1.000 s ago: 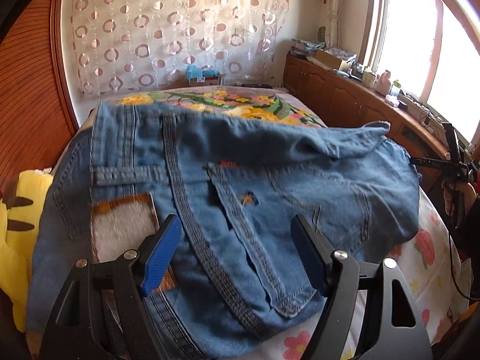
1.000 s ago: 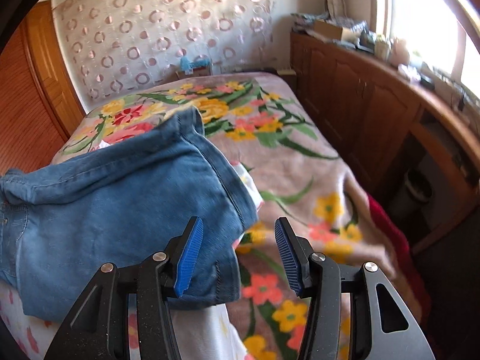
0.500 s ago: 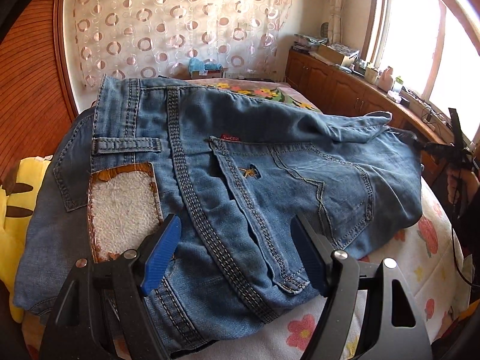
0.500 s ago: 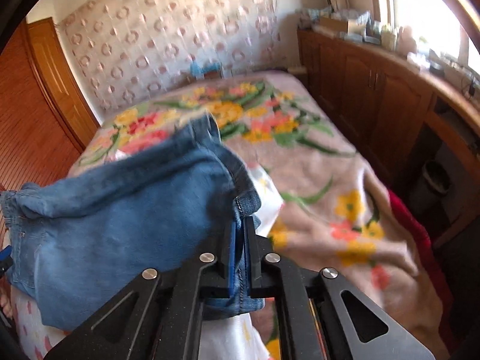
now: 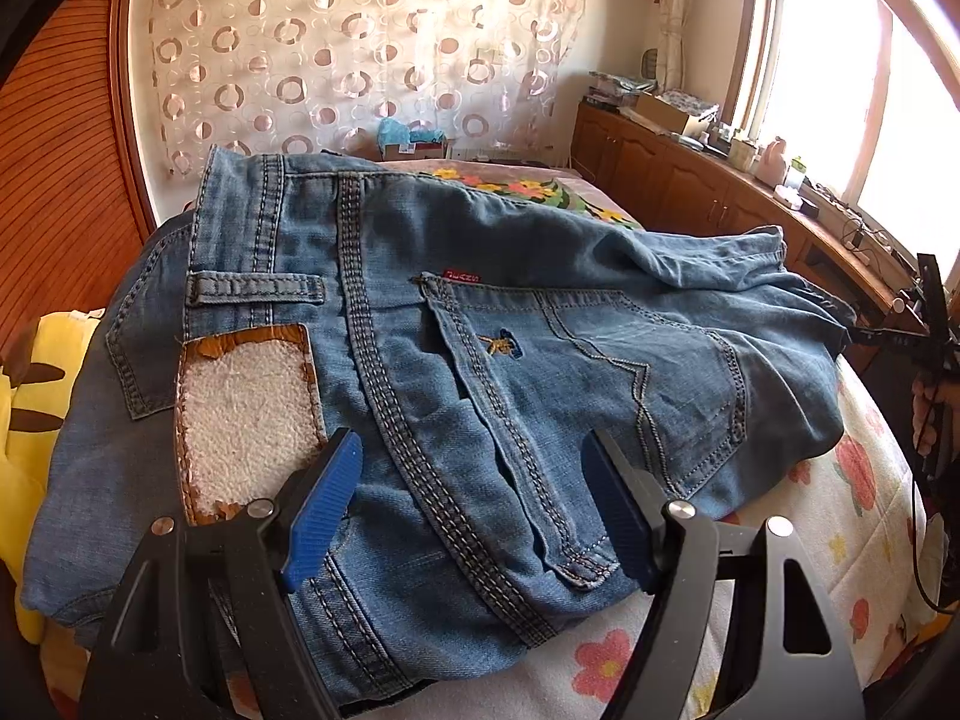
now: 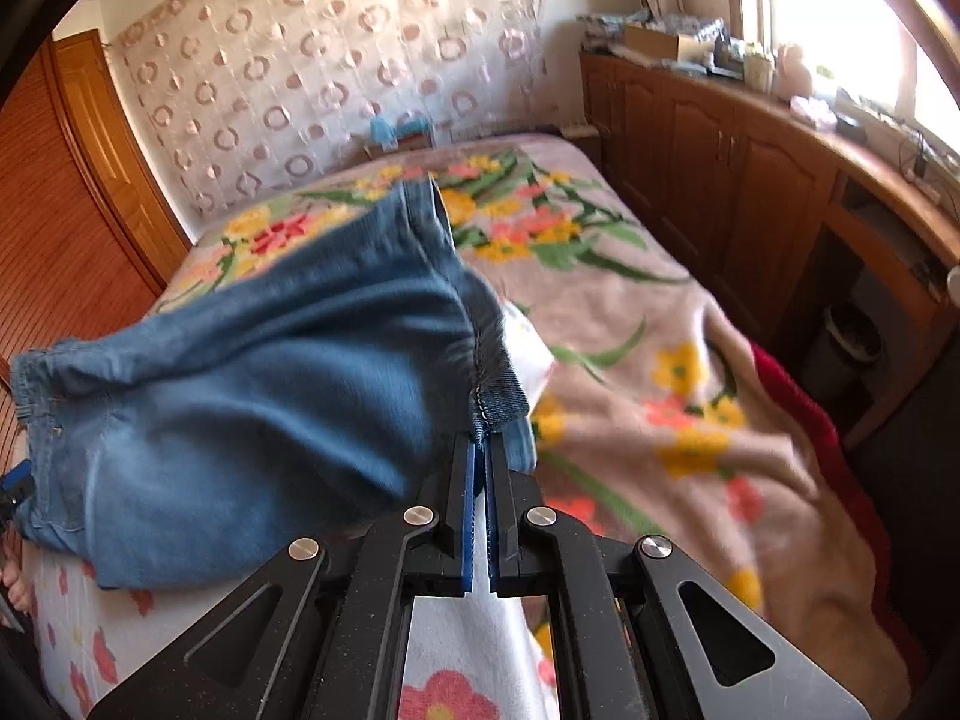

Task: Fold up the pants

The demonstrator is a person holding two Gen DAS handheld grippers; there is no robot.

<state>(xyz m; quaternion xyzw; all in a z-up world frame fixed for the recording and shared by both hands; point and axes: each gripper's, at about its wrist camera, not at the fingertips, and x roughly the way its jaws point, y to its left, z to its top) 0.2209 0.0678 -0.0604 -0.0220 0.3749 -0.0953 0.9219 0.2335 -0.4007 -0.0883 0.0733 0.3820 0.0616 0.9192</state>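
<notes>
Blue jeans lie folded on the bed, waistband and back pocket toward my left gripper. That gripper is open, its blue pads straddling the waistband seam just above the denim, holding nothing. A worn brand patch sits left of it. In the right wrist view the jeans lie left of centre, and my right gripper is shut on the hem edge of the leg end. My right gripper also shows at the far right of the left wrist view.
The bed has a floral blanket and a white flowered sheet. A yellow plush toy lies at the left edge. Wooden cabinets with clutter run along the right under the window. A wood panel wall stands left.
My right gripper went from open beside the leg hem to shut on it, and has lifted it slightly. My left gripper stayed open while the view came closer to the waistband.
</notes>
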